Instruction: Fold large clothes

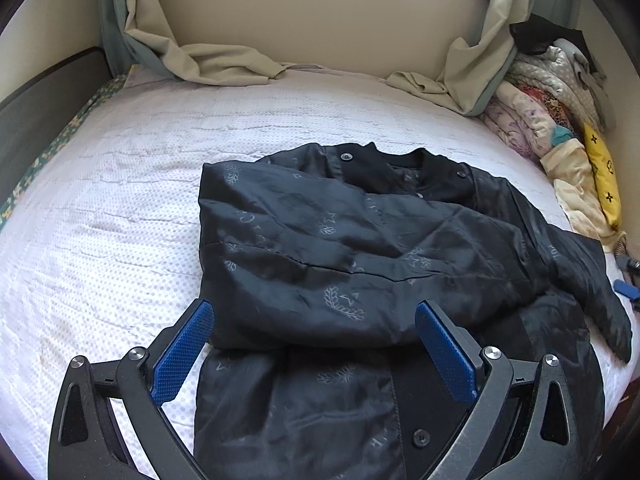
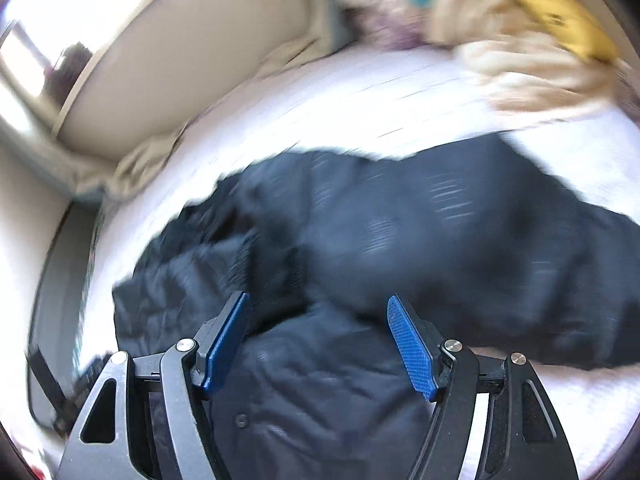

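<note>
A large black jacket (image 1: 360, 248) with a faint leaf and star print lies on the white dotted bedspread (image 1: 120, 184). Its left sleeve is folded across the chest; the right sleeve (image 1: 592, 280) stretches to the right. My left gripper (image 1: 314, 320) is open and empty, hovering over the jacket's lower front, the blue pads (image 1: 182, 352) wide apart. In the blurred right wrist view the jacket (image 2: 400, 240) fills the middle. My right gripper (image 2: 318, 312) is open and empty just above the dark fabric.
A pile of folded bedding and a yellow cushion (image 1: 600, 172) sits along the right side of the bed. Beige curtains (image 1: 208, 60) drape onto the far edge by the wall. A dark headboard (image 1: 36, 104) is at the left.
</note>
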`<control>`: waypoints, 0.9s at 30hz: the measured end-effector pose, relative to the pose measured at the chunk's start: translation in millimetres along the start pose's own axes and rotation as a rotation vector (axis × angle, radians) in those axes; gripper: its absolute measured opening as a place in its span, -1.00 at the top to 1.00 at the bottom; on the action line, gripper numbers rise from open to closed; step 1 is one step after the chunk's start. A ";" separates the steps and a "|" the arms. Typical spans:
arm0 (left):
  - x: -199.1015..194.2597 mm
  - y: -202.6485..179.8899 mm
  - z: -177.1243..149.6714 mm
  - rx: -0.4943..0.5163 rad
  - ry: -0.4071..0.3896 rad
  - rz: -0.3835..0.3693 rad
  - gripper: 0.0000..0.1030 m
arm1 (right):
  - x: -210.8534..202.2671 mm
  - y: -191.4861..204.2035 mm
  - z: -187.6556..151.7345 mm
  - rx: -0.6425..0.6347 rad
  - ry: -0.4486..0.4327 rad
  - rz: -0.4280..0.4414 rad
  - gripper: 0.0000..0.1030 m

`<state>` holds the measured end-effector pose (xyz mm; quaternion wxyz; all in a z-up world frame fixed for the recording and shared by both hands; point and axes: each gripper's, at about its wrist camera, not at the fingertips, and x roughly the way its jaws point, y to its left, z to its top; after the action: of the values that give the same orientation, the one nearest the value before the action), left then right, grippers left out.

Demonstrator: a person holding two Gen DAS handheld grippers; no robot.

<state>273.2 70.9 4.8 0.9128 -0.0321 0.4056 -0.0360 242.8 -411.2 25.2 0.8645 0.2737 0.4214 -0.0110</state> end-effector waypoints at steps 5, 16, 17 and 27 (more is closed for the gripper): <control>-7.7 -2.8 -0.2 0.004 -0.012 -0.017 -0.98 | -56.1 -94.3 13.4 0.221 -0.114 -0.093 -0.36; -17.4 -6.5 1.7 -0.006 -0.023 -0.049 -0.98 | -105.7 -262.8 -17.5 0.602 -0.179 -0.272 -0.41; -17.7 -6.0 1.9 -0.008 -0.023 -0.049 -0.98 | -103.5 -272.4 -19.8 0.629 -0.168 -0.263 -0.41; -18.2 -2.3 2.4 -0.022 -0.026 -0.047 -0.98 | -76.7 -296.8 -36.9 0.749 -0.160 -0.174 -0.57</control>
<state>262.8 70.4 20.0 0.9164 -0.0523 0.3934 -0.0526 92.6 -661.9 -74.4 0.7308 0.5318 0.3411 -0.2584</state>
